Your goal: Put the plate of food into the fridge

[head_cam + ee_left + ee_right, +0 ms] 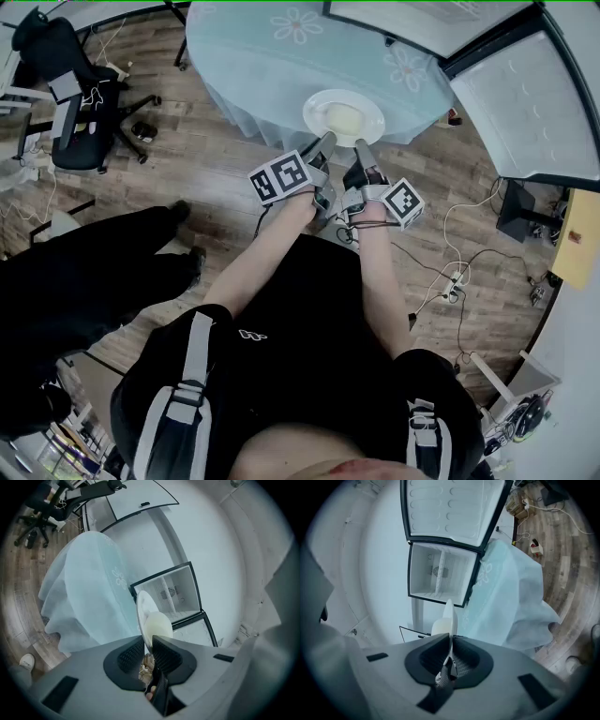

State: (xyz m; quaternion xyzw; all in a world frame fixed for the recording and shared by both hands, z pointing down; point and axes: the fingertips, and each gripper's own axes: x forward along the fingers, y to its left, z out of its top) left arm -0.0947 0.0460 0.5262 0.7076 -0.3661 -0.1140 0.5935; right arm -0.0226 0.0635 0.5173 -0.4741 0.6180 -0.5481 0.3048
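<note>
A white plate [343, 117] with pale yellow food [344, 120] is held over the near edge of the round table [281, 56]. My left gripper [326, 142] is shut on the plate's near-left rim, and my right gripper [362, 148] is shut on its near-right rim. In the left gripper view the plate [144, 616] stands edge-on between the black pads, with the food [157, 625] beside it. In the right gripper view the plate's rim [450, 618] is pinched between the pads. The open fridge [440, 576] shows white empty shelves beyond the table.
The table wears a pale cloth with flower prints [298, 25]. The fridge doors [525, 108] stand open at the upper right. A black office chair [66, 89] stands at the left. Cables and a power strip [452, 281] lie on the wooden floor at the right.
</note>
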